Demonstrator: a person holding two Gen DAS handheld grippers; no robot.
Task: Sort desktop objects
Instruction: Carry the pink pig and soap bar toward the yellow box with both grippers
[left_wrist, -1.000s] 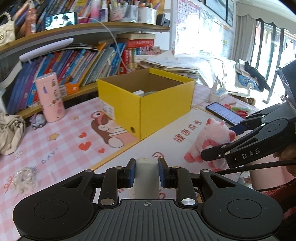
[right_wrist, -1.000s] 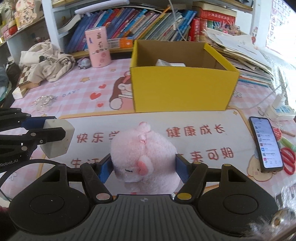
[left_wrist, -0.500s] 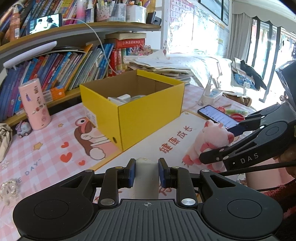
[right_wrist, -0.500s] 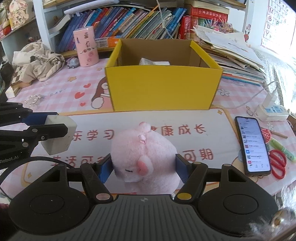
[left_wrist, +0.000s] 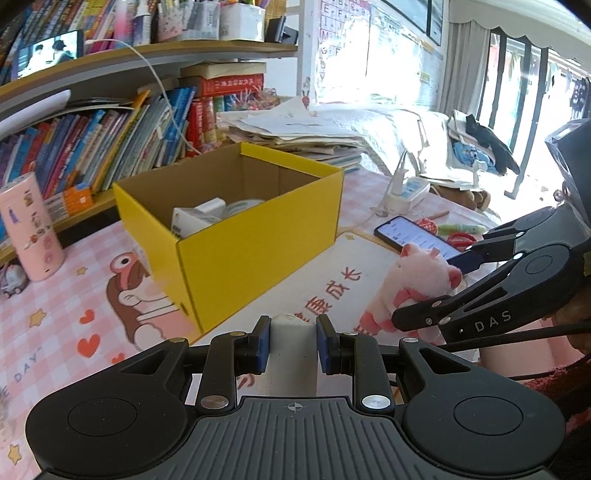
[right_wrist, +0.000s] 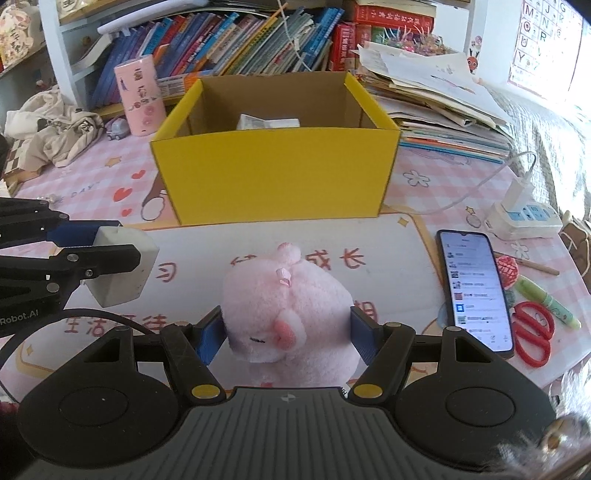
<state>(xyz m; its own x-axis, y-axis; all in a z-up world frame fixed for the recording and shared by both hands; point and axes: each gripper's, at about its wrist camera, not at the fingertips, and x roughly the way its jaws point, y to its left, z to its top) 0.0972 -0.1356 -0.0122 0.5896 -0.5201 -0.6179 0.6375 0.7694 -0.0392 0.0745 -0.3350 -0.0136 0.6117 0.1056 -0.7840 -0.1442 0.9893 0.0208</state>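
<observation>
Side by side, left claw (left_wrist: 291, 345) tight around a white block (left_wrist: 293, 347), right claw (right_wrist: 288, 332) clasping a pink plush pig (right_wrist: 286, 306).

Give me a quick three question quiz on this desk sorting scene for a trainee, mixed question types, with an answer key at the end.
1. True or false: the yellow box has nothing in it.
2. Multiple choice: what does the right gripper hold? A) scissors B) pink plush pig C) phone
3. Short answer: what is clamped in the left gripper?

Key
1. False: a small white carton lies inside.
2. B. The red scissors and the phone lie on the desk to the right.
3. A white block, which looks like an eraser.
</observation>
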